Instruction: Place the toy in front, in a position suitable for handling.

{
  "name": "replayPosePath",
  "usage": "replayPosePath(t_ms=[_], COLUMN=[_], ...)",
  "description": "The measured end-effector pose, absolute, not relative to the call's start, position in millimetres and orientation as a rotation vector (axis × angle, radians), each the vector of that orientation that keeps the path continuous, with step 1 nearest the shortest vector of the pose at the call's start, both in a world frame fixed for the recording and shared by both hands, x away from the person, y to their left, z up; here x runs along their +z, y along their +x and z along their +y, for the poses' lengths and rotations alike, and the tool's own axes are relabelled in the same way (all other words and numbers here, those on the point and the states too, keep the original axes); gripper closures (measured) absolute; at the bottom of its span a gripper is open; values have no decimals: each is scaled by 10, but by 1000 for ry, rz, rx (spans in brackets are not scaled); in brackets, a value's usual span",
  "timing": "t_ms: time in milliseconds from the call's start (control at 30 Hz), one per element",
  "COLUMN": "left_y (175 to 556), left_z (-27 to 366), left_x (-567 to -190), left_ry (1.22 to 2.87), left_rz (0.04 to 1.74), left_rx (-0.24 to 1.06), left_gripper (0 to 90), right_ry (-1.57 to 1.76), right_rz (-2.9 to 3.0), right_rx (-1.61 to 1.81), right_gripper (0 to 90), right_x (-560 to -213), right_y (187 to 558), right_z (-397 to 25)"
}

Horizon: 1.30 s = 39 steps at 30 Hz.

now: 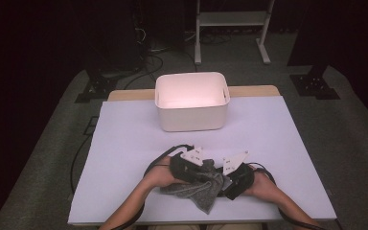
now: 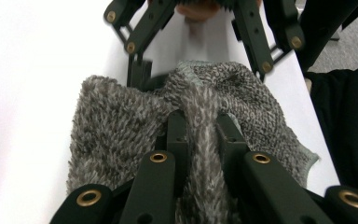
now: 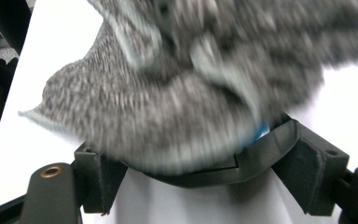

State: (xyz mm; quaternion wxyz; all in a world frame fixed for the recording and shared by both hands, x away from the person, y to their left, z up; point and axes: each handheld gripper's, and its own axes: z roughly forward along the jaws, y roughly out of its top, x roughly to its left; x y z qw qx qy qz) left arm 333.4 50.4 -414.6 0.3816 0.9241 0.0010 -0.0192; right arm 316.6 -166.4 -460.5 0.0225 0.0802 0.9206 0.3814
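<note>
Table (image 1: 124, 143) with white top. White bin (image 1: 192, 101) stands at far middle of table, open side up. Grey fuzzy towel (image 1: 202, 186) lies bunched on table well in front of bin, near front edge, between both hands. Left hand-held gripper (image 2: 200, 126) just left of towel, jaws clamped on raised fold of towel. Right hand-held gripper (image 3: 186, 154) just right of towel, towel draped over its jaws; view blurred, seemingly gripping it, cannot tell for certain.
</note>
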Motion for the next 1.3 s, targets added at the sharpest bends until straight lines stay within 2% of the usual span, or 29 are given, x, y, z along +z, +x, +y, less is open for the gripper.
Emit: replayPosePath(t_ms=[333,600,800,1100,1300], left_y=[3160,3078,3040,3108,3163], left_z=[1124,1330,1103,363,106], left_x=[-4206,-4277,-4219,-4136,-4130], left_ry=[2394,2360,2358,2393,2422], left_rz=[110,168,93,-86,-128], left_rx=[-4,-14,-27,-56,-70], left_gripper=[793,786,787,787,788], right_ry=[250,249,253,256,258], right_rz=[2845,2842,2839,2835,2835], right_rx=[1184,1187,1191,1194,1200], right_gripper=[225,225,225,224,224], right_x=[-4609,-4611,-4614,-4617,-4619], right_y=[3163,3162,3160,3155,3152], right_z=[-1663,-1664,-1666,-1664,-1668])
